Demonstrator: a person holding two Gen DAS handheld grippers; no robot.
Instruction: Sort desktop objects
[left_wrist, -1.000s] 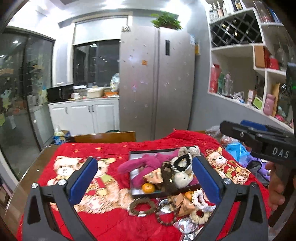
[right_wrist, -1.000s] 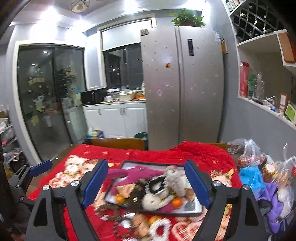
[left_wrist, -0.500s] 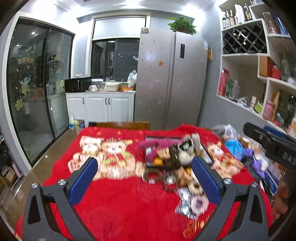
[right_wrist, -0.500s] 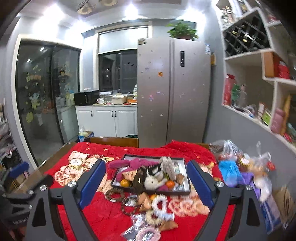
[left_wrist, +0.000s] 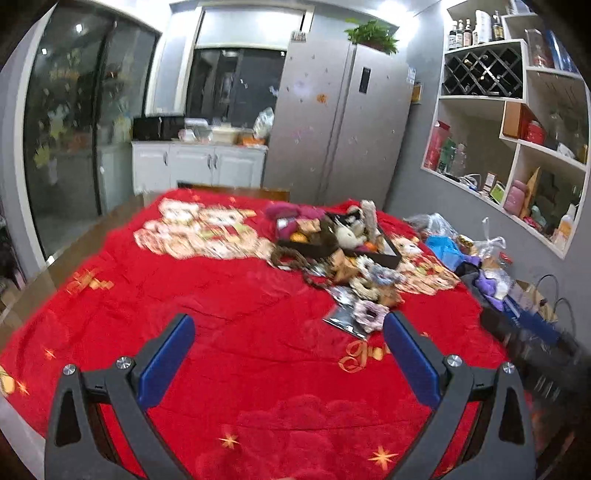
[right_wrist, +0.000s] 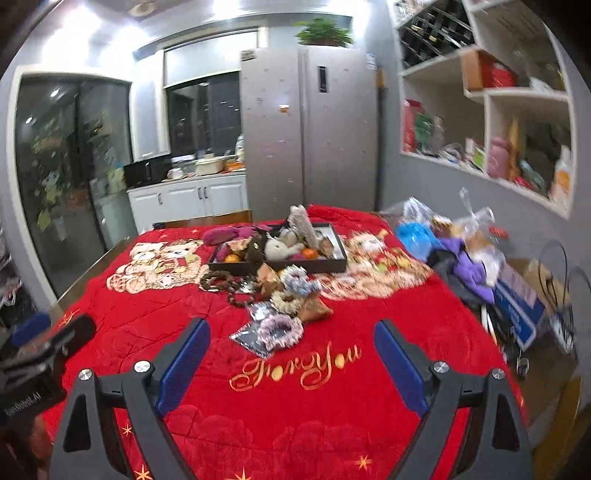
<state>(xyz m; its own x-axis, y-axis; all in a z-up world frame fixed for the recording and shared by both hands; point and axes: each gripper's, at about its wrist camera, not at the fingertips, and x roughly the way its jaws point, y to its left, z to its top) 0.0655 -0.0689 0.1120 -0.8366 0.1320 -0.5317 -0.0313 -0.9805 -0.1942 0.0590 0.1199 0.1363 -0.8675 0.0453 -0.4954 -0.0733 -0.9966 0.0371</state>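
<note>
A dark tray (right_wrist: 332, 264) sits at the far middle of the red blanket, heaped with plush toys (right_wrist: 279, 247), oranges (right_wrist: 309, 253) and a pink plush (right_wrist: 225, 234); it also shows in the left wrist view (left_wrist: 391, 254). Loose scrunchies (right_wrist: 280, 328), bead bracelets (right_wrist: 218, 278) and foil packets (right_wrist: 251, 334) lie in front of it. My right gripper (right_wrist: 291, 347) is open and empty, well short of the pile. My left gripper (left_wrist: 288, 343) is open and empty over bare blanket, and also shows at the right wrist view's left edge (right_wrist: 44, 350).
The red blanket (right_wrist: 295, 406) covers the table. Plastic bags and clothes (right_wrist: 461, 251) pile at its right edge, with boxes and bags on the floor (right_wrist: 524, 299) beyond. A chair back (right_wrist: 207, 220) stands behind the table. Wall shelves (right_wrist: 498, 110) are on the right.
Both grippers have pulled back and away from the tray, which now looks smaller and farther. Both stay open and empty.
</note>
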